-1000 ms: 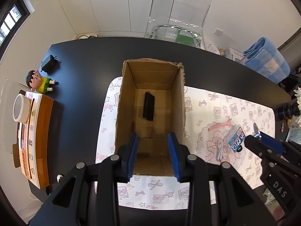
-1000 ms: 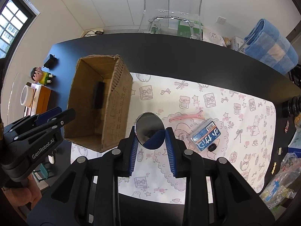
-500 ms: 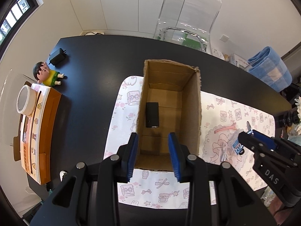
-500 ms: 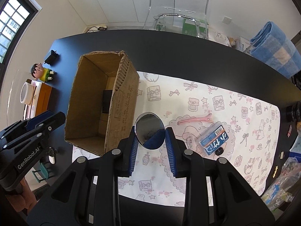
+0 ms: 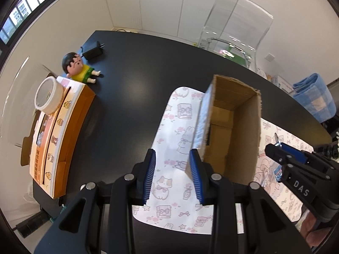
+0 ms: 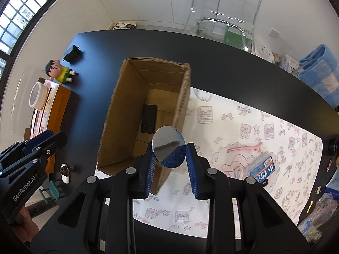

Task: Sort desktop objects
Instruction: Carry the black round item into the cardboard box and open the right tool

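Nearest in the right wrist view: right tongs [image 6: 169, 158] pinching a small round mirror [image 6: 168, 146] by its edges between blue ribbed pads, held above the near right corner of the open cardboard box [image 6: 125, 114]. Seen only from this side, flat on the box floor: a black rectangular object [image 6: 148, 121], the sole visible content. Right of the box on the patterned mat [image 6: 243, 135], also clear only here: a pink hair clip [image 6: 245, 148] and, nearer, a blue labelled packet [image 6: 261, 169]. At lower left, the left tongs, fingers blurred.

Nearest in the left wrist view: left tongs [image 5: 172, 175] spread, nothing between the pads, over the mat [image 5: 180, 131] just left of the box [image 5: 243, 131]; right pad close to the box's near left corner, contact not clear. Box interior mostly in shadow here. Right tongs [image 5: 273, 150] at the right edge, mirror visible only edge-on.

Farther left on the black tabletop [image 5: 131, 80]: an orange carton [image 5: 61, 137] with a roll of tape [image 5: 48, 97] on top. Beyond it, a cartoon boy figurine [image 5: 78, 68], then a black power adapter [image 5: 93, 51]. Past the far edge, a clear chair [image 5: 235, 27] and a folded blue checked blanket [image 5: 315, 97].
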A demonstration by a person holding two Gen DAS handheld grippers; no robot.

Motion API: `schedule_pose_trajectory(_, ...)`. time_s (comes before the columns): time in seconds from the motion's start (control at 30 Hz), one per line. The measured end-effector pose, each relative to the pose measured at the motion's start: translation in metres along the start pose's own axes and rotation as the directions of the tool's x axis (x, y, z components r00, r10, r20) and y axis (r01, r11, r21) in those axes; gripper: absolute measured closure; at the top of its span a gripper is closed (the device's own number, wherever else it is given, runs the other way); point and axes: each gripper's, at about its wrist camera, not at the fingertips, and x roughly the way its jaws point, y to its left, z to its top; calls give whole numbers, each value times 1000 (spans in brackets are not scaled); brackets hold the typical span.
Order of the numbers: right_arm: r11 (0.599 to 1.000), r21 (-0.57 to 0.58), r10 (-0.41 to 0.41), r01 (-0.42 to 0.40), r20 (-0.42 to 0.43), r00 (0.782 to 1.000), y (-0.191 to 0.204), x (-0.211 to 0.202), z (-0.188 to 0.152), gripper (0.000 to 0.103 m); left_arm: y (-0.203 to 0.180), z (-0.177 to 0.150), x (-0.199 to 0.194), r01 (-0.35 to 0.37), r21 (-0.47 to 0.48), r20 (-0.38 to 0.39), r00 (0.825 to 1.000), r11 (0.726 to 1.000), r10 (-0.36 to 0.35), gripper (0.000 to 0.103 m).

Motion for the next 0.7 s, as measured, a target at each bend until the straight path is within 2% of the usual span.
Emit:
schedule_pose_trajectory(0.23,999,-39,8,-8,-10,1000,27,7,10,73,33,-4,-1,-21,-60,-5,1000,998,21,70)
schedule_pose_trajectory(0.57,997,-73,-7,6,-14,1000,42,14,16,71,49,-9,-4,-21,-98,-3,1000,995,20,70)
schedule_pose_trajectory(0.6,997,-75,-6,4,-15,1000,43,14,16,64,49,-10,-5,-19,-100,-2,1000,995,19,70)
schedule_pose_trajectory(0.7,997,-81,4,-4,-3,1000,43,14,14,33,50,-13,-6,-17,-105,0,1000,994,17,70)
